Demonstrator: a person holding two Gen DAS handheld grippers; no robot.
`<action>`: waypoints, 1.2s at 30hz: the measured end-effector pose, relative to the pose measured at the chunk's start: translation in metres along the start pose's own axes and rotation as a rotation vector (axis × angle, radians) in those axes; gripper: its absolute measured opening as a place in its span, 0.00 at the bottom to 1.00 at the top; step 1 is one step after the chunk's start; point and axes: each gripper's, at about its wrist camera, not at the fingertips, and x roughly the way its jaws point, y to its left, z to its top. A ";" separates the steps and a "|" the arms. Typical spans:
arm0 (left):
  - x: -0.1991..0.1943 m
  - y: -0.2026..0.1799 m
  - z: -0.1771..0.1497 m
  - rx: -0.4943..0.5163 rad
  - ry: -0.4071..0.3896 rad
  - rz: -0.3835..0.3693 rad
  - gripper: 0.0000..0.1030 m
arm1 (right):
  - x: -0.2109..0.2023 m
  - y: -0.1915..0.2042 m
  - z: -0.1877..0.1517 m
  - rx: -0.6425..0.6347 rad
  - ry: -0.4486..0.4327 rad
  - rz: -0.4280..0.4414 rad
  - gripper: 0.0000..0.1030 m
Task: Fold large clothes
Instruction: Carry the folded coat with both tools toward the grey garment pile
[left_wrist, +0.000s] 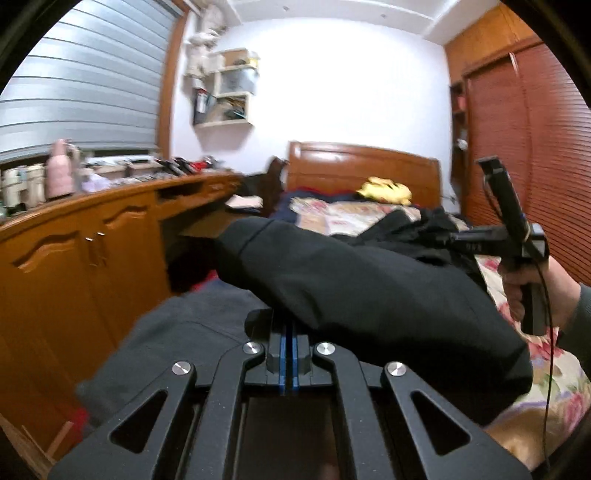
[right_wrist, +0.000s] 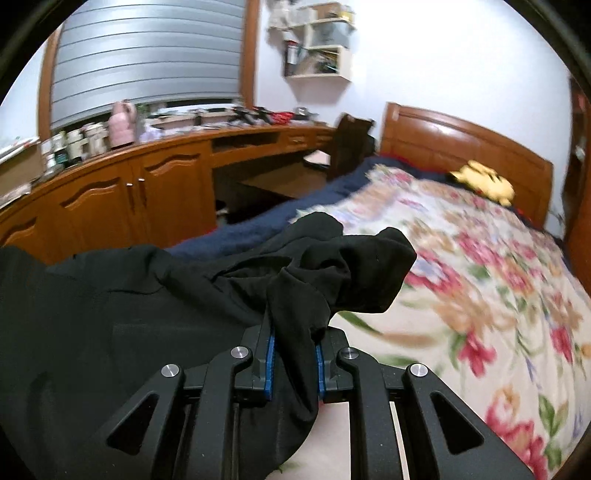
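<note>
A large black garment (left_wrist: 369, 288) hangs lifted over the bed (left_wrist: 550, 373), stretched between both grippers. My left gripper (left_wrist: 289, 325) is shut on one edge of it, the cloth draping to the right. In the right wrist view my right gripper (right_wrist: 293, 339) is shut on a bunched fold of the same black garment (right_wrist: 332, 266), which spreads to the left. The right gripper and the hand that holds it (left_wrist: 517, 240) also show in the left wrist view, at the garment's far end.
The bed has a floral quilt (right_wrist: 498, 295), a wooden headboard (right_wrist: 461, 140) and a yellow plush toy (right_wrist: 484, 181). A long wooden cabinet and desk (right_wrist: 147, 184) with clutter runs along the left. A grey cloth (left_wrist: 177, 332) lies below the left gripper. A red-brown louvred wardrobe (left_wrist: 535, 147) stands right.
</note>
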 end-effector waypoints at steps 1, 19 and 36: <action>-0.005 0.012 0.001 -0.012 -0.010 0.008 0.02 | 0.007 0.011 0.006 -0.022 0.001 0.013 0.16; -0.008 0.115 -0.049 -0.036 0.139 0.272 0.02 | 0.151 0.098 -0.002 -0.008 0.064 0.083 0.26; -0.017 0.074 0.019 0.008 0.058 0.260 0.80 | 0.080 0.089 -0.032 -0.061 0.018 0.276 0.65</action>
